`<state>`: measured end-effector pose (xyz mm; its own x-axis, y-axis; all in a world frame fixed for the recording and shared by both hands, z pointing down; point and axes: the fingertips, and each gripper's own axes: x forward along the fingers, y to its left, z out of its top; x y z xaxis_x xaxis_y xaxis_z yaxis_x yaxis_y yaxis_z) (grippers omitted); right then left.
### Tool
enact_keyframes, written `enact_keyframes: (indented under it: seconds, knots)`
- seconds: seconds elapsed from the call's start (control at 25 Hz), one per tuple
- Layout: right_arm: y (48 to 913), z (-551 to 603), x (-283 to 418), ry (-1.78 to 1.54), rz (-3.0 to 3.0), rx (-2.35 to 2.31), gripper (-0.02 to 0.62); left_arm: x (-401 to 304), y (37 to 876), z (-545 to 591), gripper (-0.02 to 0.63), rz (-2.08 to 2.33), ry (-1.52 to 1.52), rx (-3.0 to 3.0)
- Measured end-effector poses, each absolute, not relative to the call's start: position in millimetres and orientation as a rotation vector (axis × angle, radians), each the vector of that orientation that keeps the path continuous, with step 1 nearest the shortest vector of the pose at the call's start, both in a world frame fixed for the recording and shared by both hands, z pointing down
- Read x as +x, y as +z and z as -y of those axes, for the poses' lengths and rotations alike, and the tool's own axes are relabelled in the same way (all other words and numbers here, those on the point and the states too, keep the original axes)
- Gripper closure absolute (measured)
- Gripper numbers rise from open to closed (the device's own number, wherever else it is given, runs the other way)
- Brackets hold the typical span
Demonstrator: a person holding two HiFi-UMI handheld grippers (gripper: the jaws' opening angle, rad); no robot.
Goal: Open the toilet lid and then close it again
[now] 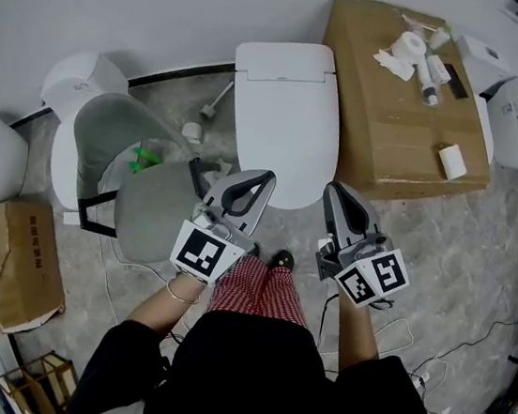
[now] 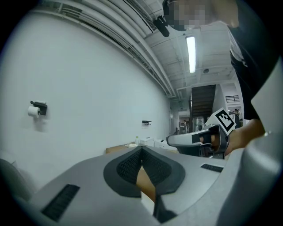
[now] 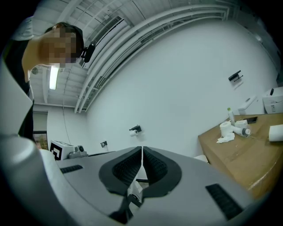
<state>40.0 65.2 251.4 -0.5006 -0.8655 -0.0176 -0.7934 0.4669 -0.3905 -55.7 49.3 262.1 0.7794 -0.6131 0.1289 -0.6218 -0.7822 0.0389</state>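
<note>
Both level: left tool (image 1: pixel 261 179), right tool (image 1: pixel 335 192), jaws together, near toilet lid (image 1: pixel 284 110).

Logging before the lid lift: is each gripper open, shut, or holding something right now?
Left gripper: shut, holding nothing.
Right gripper: shut, holding nothing.

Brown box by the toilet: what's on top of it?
On the brown box: a paper roll, crumpled tissue, a bottle, a black flat thing, another white roll. Its inside is hidden.
</note>
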Motion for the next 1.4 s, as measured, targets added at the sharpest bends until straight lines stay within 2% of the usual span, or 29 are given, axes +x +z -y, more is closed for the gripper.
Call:
enact_keyframes:
  seconds: [0.48,0.88,1.4]
  knots:
    - [301,-49,44,-0.569,-2.489,-1.472,0.572,-37,306,-36,0.603,0.988,0.276,2.920]
    - [346,-52,56,-0.633,-2.487,-1.532,0.572,-27,346,-33,0.603,0.977,0.249,2.858]
    - [397,-56,52,-0.718,-2.479,-1.562,0.572,-49,404,-34,0.603,1.071,0.326,2.800]
